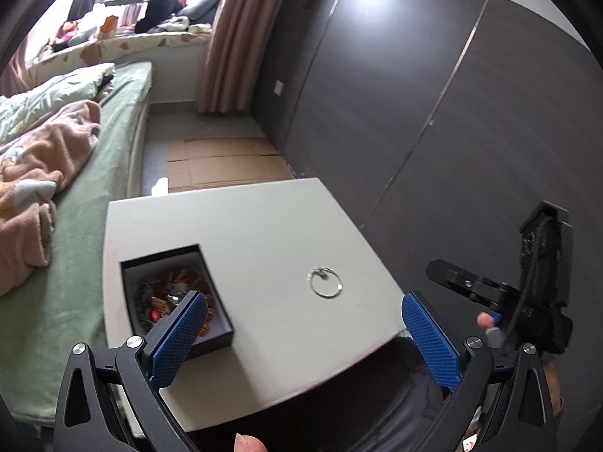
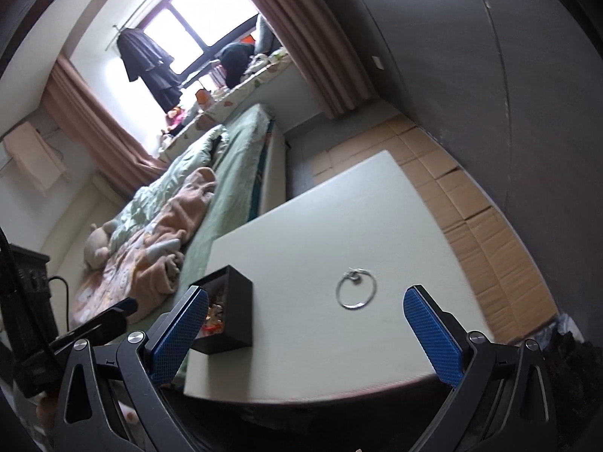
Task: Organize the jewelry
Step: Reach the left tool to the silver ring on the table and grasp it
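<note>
So the organizing looks mostly done from where I'm standing. The black box (image 1: 177, 293) already has a jumble of beads and colourful bits piled inside, and the only piece I can see left out is one silver bangle (image 1: 326, 282) lying flat on the white table (image 1: 245, 226), well apart from the box, off toward its 3 o'clock. My guess is that's the last thing to go in.

Both grippers hang back over the near edge of the table. The left gripper (image 1: 303, 333) has its jaws spread wide with nothing between them, and the right gripper (image 2: 305, 333) is the same, splayed and empty. In the right wrist view the bangle sits at about 12 o'clock from the gap between the fingers, so that one seems better lined up for it.

Texture-wise: the bangle is a thin, shiny metal hoop with a little charm or clasp at its top, and it'll probably be fiddly to pinch off a smooth matte tabletop. The box is a rigid square with a pale lining. The finger pads (image 1: 429, 335) are blue with a cross-hatched, grippy-looking pattern.
</note>
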Demonstrator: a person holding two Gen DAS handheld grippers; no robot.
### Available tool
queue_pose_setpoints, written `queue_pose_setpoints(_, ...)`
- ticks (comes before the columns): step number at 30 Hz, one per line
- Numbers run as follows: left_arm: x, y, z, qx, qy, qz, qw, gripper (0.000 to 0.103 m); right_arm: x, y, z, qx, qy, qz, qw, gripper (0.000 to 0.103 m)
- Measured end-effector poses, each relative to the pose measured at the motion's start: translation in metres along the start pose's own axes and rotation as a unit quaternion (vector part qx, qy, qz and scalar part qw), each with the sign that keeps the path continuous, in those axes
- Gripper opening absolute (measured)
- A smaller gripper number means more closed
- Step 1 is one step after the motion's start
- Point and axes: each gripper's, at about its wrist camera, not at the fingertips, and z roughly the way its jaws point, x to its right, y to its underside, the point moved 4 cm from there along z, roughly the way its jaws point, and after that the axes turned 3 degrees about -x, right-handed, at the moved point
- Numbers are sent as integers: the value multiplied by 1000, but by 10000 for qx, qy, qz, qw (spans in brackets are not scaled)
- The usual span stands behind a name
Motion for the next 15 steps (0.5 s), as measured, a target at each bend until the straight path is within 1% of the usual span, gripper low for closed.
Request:
queue_pose_setpoints(3,7,2,8,-160,-15,88,9998,103,10,0,-2,-16,97,14,10000,103)
queue_pose_setpoints(5,9,2,14,-212,-42,96,9997,103,19,0,-6,49,201,25,9998,103)
queue_pose_setpoints(9,14,-1,28,-401,-26,82,9992,103,36,0,-9,48,293,113,9995,103)
queue_pose_setpoints(12,20,-6,41,-505,-108,196,9985,103,47,0,-10,54,506,123,9986,103)
queue_pose_setpoints(13,22,-8,43,-507,-108,217,9984,103,51,0,-11,57,523,173,9985,103)
queue_pose_setpoints(15,25,-12,53,-532,-222,322,9978,103,60,1,-12,54,522,295,9982,103)
